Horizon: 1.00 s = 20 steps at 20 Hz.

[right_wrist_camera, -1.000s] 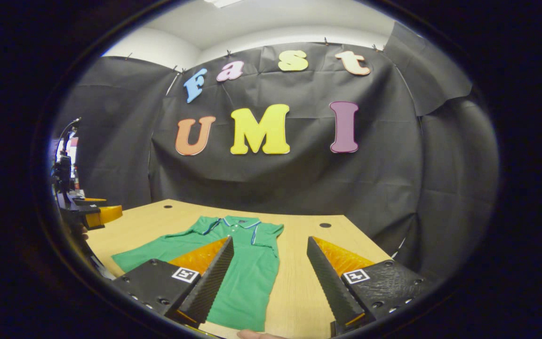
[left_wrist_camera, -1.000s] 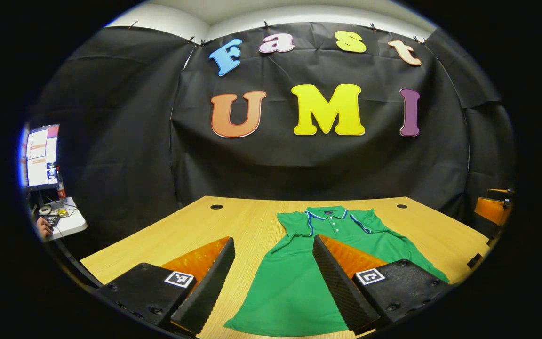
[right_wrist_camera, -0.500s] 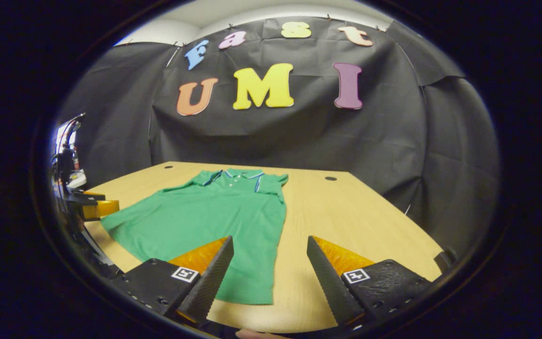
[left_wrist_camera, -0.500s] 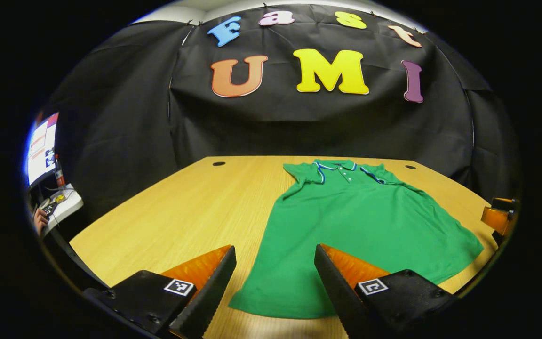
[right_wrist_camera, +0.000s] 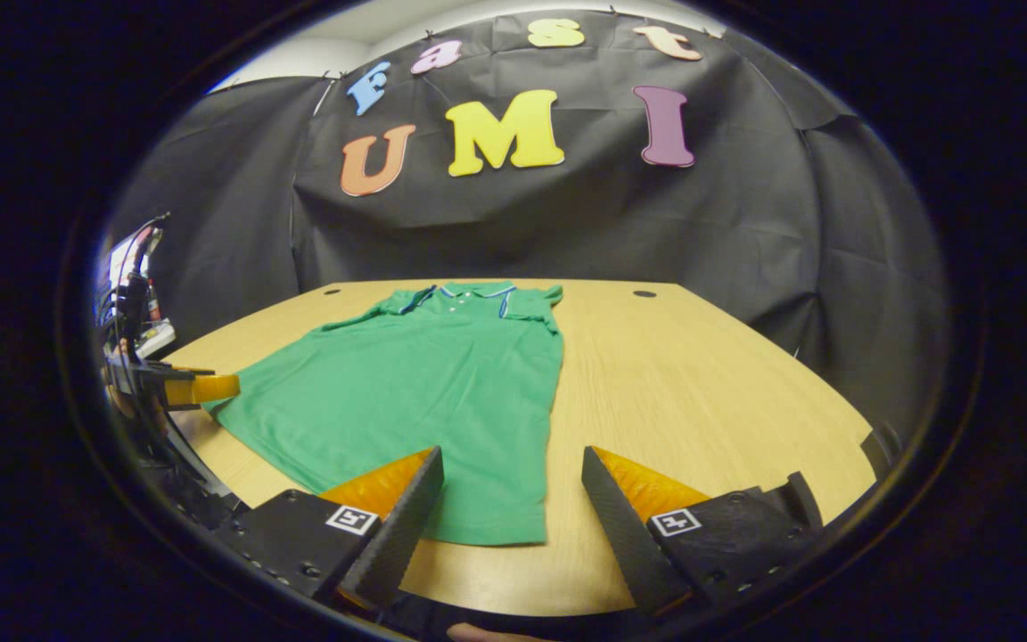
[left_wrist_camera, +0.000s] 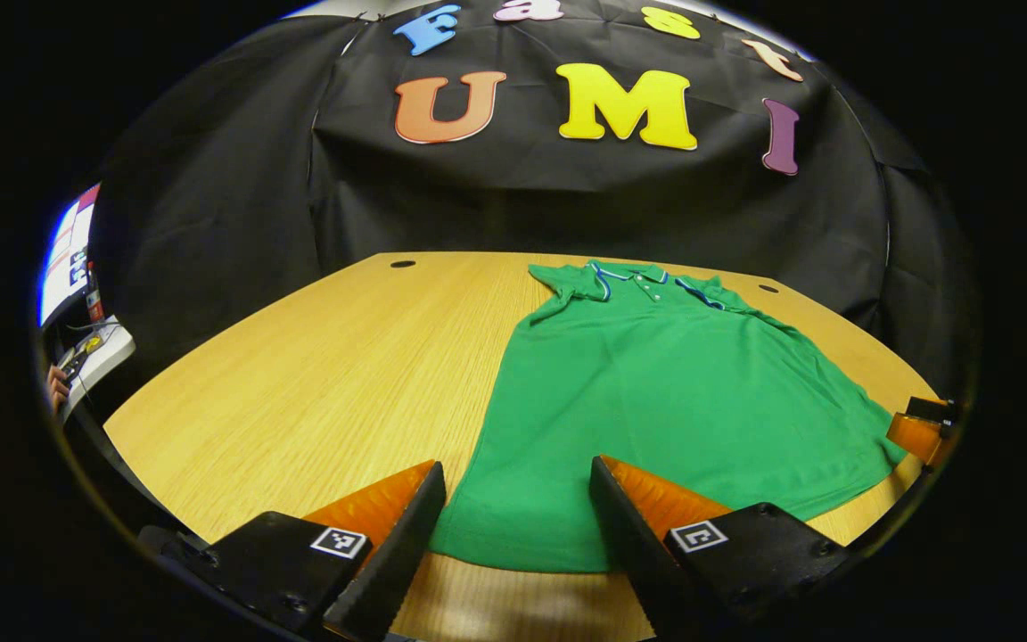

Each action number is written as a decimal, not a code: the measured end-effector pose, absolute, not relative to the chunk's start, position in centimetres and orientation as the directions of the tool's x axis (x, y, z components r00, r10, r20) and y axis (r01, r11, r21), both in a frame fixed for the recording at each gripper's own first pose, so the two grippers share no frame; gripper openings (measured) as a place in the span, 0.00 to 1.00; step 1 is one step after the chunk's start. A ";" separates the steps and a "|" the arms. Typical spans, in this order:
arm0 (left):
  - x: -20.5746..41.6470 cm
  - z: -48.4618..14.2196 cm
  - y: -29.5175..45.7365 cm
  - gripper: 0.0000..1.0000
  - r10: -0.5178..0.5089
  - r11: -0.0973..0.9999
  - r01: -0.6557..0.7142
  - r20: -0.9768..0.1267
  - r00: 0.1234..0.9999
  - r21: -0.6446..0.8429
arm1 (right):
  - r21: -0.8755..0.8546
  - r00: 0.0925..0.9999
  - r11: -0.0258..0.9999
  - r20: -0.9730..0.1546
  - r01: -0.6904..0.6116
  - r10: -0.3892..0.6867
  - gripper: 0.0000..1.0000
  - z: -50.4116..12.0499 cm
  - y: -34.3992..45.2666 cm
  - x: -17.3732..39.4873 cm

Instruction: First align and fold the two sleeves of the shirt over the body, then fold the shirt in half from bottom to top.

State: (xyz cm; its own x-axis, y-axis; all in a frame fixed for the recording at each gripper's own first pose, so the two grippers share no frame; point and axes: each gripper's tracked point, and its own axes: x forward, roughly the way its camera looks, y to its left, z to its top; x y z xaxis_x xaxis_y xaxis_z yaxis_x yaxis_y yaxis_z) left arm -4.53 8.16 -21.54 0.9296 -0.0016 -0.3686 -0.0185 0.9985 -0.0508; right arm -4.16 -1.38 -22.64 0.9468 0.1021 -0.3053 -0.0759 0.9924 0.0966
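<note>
2 tongs (left_wrist_camera: 518,544) (right_wrist_camera: 509,535) agape, 1 shirt (left_wrist_camera: 656,392)

The shirt (left_wrist_camera: 665,392) is showing as soft matt knit cloth, lying on a table (left_wrist_camera: 326,374) looking like smooth wood-grain laminate; the far wall (right_wrist_camera: 567,232) is hanging as creased matt cloth

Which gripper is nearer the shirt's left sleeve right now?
Left. The left gripper sits at the hem below that left sleeve; the right gripper is across the shirt.
</note>
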 end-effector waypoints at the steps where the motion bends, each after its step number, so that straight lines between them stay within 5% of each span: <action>1: -4.2 -21.6 8.2 1.00 0.004 0.999 -0.022 -0.367 0.930 -0.044 | 0.109 0.936 0.991 -0.333 -0.082 0.114 0.95 -23.6 -1.0 -4.1; 7: -4.1 -21.7 8.7 0.84 0.059 0.997 -0.072 -0.376 0.925 -0.019 | 0.088 0.936 0.992 -0.332 -0.090 0.114 0.89 -23.5 -0.2 -3.9; 10: -4.1 -21.8 8.0 0.69 0.063 0.997 -0.076 -0.368 0.928 -0.023 | 0.102 0.933 0.988 -0.328 -0.120 0.147 0.55 -23.5 1.0 -3.6; 11: -4.0 -21.9 7.7 0.47 0.063 0.997 -0.078 -0.368 0.928 -0.025 | 0.107 0.931 0.985 -0.326 -0.134 0.162 0.48 -23.4 1.4 -3.5; 14: -3.9 -21.7 7.4 0.25 0.051 0.997 -0.068 -0.367 0.929 -0.034 | 0.146 0.927 0.974 -0.311 -0.172 0.211 0.09 -23.3 2.1 -3.1; 17: -3.9 -21.6 6.7 0.10 0.031 0.996 -0.061 -0.368 0.929 -0.069 | 0.131 0.926 0.974 -0.308 -0.186 0.219 0.04 -23.0 2.0 -2.7; 20: -4.1 -21.4 6.3 0.09 0.013 0.995 -0.048 -0.367 0.930 -0.088 | 0.103 0.933 0.978 -0.297 -0.182 0.205 0.00 -22.6 1.5 -2.4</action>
State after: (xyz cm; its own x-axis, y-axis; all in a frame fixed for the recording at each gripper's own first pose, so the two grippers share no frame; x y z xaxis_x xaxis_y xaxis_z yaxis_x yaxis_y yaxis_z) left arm -4.08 6.31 -21.38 0.9301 0.0127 -0.3670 -0.0481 0.9950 -0.0875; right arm -2.45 1.54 -22.60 0.9328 0.2047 -0.2965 -0.1819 0.9779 0.1028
